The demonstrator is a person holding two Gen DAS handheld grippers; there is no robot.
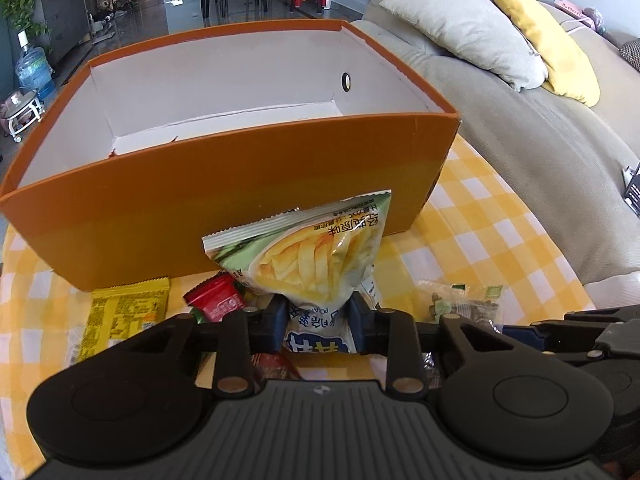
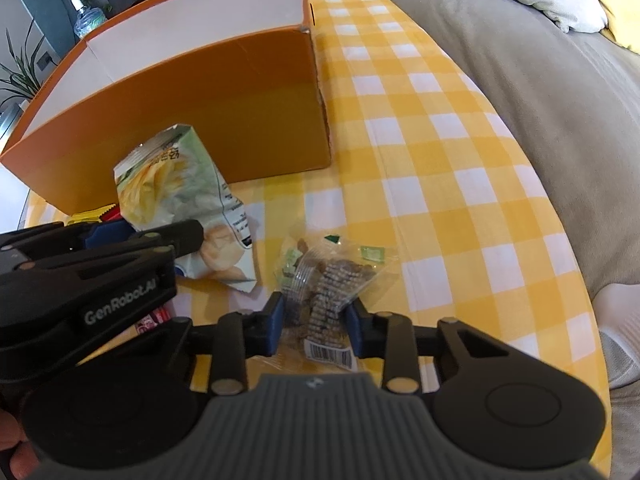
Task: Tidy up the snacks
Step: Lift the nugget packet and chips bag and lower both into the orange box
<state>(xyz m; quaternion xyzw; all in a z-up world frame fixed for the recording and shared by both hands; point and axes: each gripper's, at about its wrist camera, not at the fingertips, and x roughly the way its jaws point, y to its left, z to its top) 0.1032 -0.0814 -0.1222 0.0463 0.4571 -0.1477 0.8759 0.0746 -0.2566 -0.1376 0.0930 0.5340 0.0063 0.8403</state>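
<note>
An open orange box (image 1: 224, 204) with a white inside stands on the yellow checked tablecloth; it also shows in the right wrist view (image 2: 224, 120). My left gripper (image 1: 318, 322) is shut on a green and white chip bag (image 1: 316, 252), held upright in front of the box; the bag also shows in the right wrist view (image 2: 176, 192). My right gripper (image 2: 316, 326) is shut on a clear packet of brown snacks (image 2: 324, 280), which lies on the cloth. That packet shows at the right of the left wrist view (image 1: 464, 300).
A yellow sachet (image 1: 124, 312) and a red packet (image 1: 216, 300) lie on the cloth in front of the box. A grey sofa (image 1: 520, 128) with grey and yellow cushions runs along the table's right side (image 2: 540, 92).
</note>
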